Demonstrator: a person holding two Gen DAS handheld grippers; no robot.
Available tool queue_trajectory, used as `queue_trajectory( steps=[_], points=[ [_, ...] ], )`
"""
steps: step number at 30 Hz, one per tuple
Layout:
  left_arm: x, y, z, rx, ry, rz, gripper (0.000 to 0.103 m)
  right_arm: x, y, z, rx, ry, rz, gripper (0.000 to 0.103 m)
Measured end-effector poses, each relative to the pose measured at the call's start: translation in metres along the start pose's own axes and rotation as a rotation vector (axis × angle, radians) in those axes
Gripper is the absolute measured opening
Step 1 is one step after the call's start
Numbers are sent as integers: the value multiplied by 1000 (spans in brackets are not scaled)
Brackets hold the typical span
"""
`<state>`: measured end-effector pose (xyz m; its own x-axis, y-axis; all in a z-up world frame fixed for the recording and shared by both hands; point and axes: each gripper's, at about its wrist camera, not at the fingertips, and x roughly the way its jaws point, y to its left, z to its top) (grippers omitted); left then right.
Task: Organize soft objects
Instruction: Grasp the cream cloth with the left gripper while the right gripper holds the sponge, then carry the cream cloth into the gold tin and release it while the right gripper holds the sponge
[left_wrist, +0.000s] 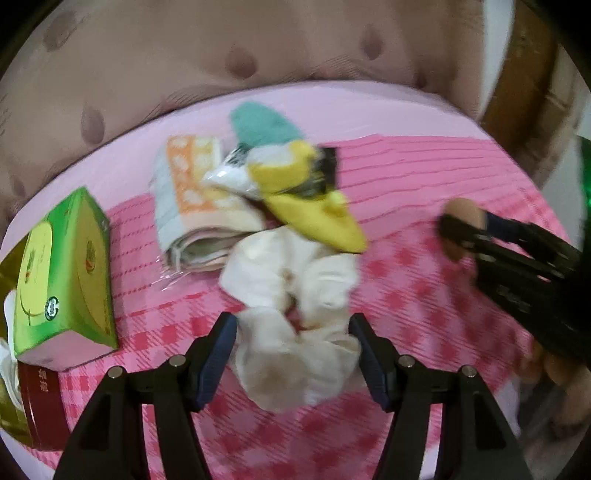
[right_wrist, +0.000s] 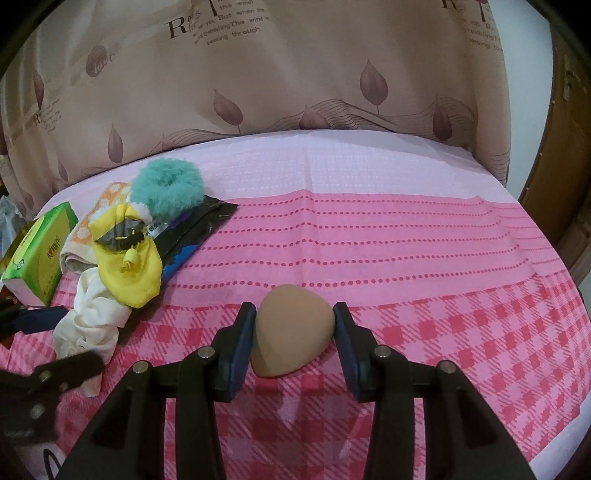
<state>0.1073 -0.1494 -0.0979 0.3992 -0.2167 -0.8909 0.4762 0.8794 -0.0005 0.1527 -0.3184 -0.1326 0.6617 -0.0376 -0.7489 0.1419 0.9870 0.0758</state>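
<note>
A crumpled white cloth lies on the pink checked cloth, and my left gripper stands open around its near end. Behind it are a yellow sock, a teal fluffy piece and a folded orange-and-white towel. My right gripper is shut on a tan teardrop sponge, its pads touching both sides. In the left wrist view the right gripper with the sponge is at the right. The white cloth, yellow sock and teal piece show at the left of the right wrist view.
A green tissue box stands at the left, over a dark red box. A black packet lies under the sock pile. A beige leaf-print curtain hangs behind the table. The table edge curves at the right.
</note>
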Motion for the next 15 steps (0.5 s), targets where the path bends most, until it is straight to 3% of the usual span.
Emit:
queue_trajectory(
  steps=[5, 6, 7, 8, 10, 15],
  points=[
    [10, 13, 1, -75, 17, -33, 64, 1, 0, 0, 1, 3, 2, 39],
    [9, 13, 0, -76, 13, -38, 58, 1, 0, 0, 3, 4, 3, 39],
    [8, 13, -1, -70, 8, -35, 38, 2, 0, 0, 4, 6, 5, 39],
    [7, 13, -1, -61, 5, -31, 27, 2, 1, 0, 4, 6, 5, 39],
    [4, 11, -2, -50, 5, -49, 17, 2, 0, 0, 4, 6, 5, 39],
    [-6, 14, -10, -45, 1, -56, 14, 2, 1, 0, 5, 7, 6, 39]
  ],
)
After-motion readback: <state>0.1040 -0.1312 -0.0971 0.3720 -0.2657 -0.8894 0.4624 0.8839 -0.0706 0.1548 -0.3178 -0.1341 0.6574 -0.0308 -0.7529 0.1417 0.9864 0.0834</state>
